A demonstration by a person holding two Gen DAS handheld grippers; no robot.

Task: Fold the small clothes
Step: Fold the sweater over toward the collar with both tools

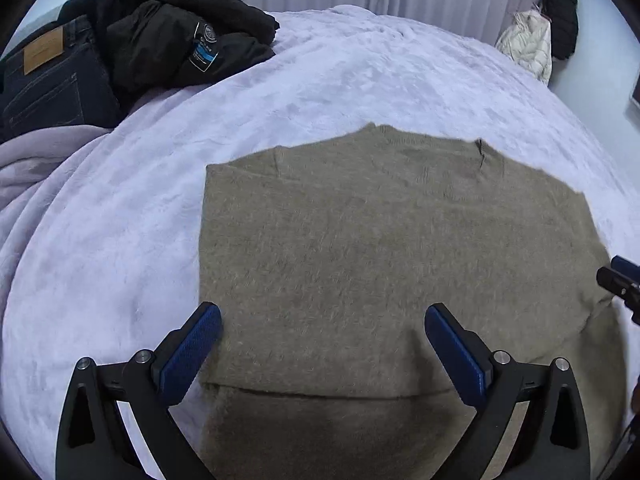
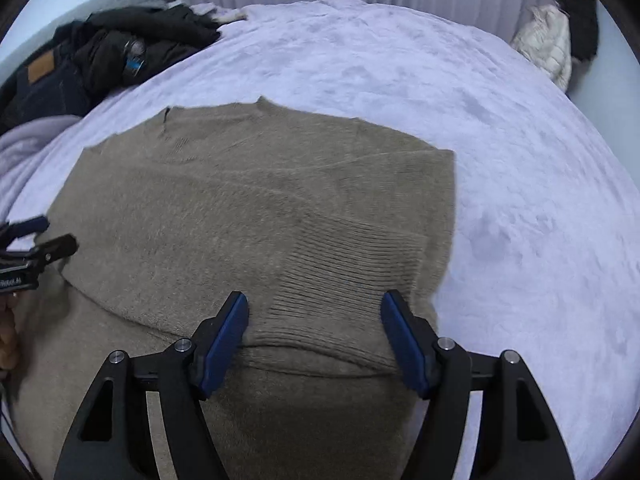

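Observation:
A fuzzy olive-brown sweater (image 1: 380, 240) lies flat on the lavender bedspread (image 1: 120, 220), its lower part folded up so the folded edge runs across near me. My left gripper (image 1: 322, 320) hovers over the sweater's near left part, jaws wide, nothing between the blue pads. In the right wrist view the same sweater (image 2: 248, 208) shows its ribbed hem band (image 2: 352, 264) folded over on top. My right gripper (image 2: 314, 312) hangs just above that ribbed band with its jaws apart and no cloth pinched. Each gripper peeks into the other's view at the edge.
A heap of dark clothes, a black jacket (image 1: 168, 36) and dark jeans (image 1: 52, 76), sits at the far left of the bed. A cream puffer jacket (image 1: 528, 44) hangs at the far right by the curtain. A bunched lilac blanket (image 1: 32, 160) lies left.

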